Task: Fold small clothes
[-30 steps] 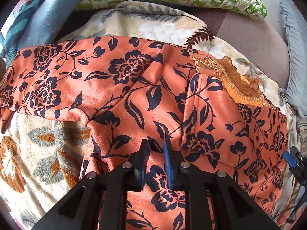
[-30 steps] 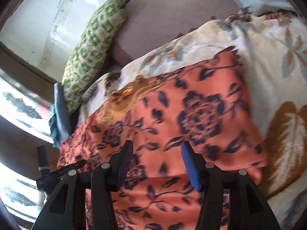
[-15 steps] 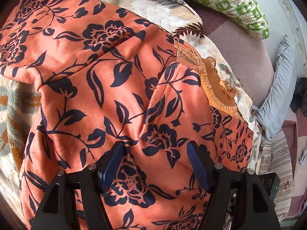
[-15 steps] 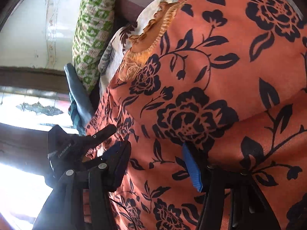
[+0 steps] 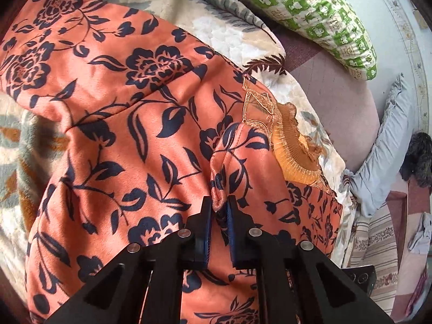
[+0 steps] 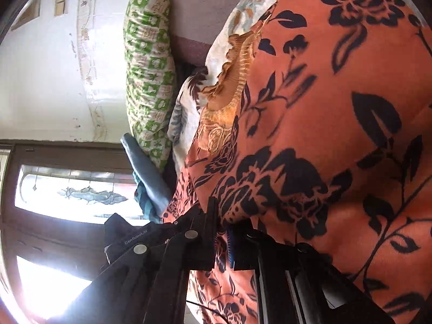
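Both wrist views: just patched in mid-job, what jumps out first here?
The orange garment with dark blue flowers fills both views, spread over a pale leaf-print blanket. The left tongs are closing on a raised fold of it at bottom centre, and the right tongs are shut on another bit of the same cloth. Behind, a green and white pillow lies along the wall.
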Demonstrator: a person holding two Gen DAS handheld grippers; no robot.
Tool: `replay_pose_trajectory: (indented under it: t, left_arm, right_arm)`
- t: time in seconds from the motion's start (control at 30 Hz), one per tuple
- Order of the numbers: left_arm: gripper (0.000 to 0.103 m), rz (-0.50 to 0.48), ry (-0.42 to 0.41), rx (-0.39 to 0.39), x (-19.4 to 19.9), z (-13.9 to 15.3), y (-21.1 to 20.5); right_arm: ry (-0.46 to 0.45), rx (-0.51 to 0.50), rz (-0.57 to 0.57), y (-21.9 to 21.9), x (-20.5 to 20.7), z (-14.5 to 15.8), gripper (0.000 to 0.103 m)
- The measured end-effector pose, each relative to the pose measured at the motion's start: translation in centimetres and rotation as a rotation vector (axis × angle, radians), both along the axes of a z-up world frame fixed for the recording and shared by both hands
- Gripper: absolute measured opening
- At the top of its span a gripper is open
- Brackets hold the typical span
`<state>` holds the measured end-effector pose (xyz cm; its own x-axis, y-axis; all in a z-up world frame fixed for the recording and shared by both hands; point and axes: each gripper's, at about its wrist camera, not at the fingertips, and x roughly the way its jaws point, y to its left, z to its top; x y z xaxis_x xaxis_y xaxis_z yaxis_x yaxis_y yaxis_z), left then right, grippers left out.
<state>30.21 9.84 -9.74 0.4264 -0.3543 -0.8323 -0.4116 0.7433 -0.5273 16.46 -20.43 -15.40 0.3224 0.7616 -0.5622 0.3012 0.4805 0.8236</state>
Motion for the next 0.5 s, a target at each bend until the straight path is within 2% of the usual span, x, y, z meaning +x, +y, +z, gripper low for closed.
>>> replay_pose_trajectory:
  t: [0.07, 0.17, 0.23, 0.3, 0.37, 0.43, 0.47, 0.5]
  left_arm:
    - [0.010, 0.001, -0.013, 0.076, -1.4, 0.7, -0.1]
    - [0.011, -0.026, 0.029, 0.192, -1.8, -0.2, -0.7]
    - [0.012, -0.034, 0.050, 0.177, -2.3, -0.7, -0.5]
    - [0.013, -0.048, 0.019, 0.165, -2.9, 0.1, -0.3]
    - [0.013, -0.061, -0.018, 0.202, -3.6, 1.4, 0.0]
    - [0.015, -0.071, -0.056, 0.208, -4.1, 2.5, 0.6]
    - [0.018, -0.068, -0.074, 0.200, -4.2, 2.9, 0.7]
    - [0.023, -0.070, -0.092, 0.187, -4.6, 3.5, 0.8]
  right_arm:
    - [0.020, -0.021, 0.072, 0.8, -0.8, -0.3, 0.006]
    - [0.086, -0.081, 0.168, 1.9, -1.4, -2.5, 0.012]
    - [0.123, -0.097, 0.188, 1.7, -2.2, -2.6, 0.014]
    - [0.077, -0.138, 0.251, 1.3, -2.8, -0.7, 0.021]
    - [-0.014, -0.208, 0.294, -0.1, -3.1, 2.1, 0.025]
    - [-0.096, -0.298, 0.265, -2.7, -2.7, 4.7, 0.031]
    - [-0.120, -0.339, 0.228, -4.4, -2.1, 5.6, 0.040]
    - [-0.132, -0.388, 0.179, -6.4, -1.3, 6.3, 0.044]
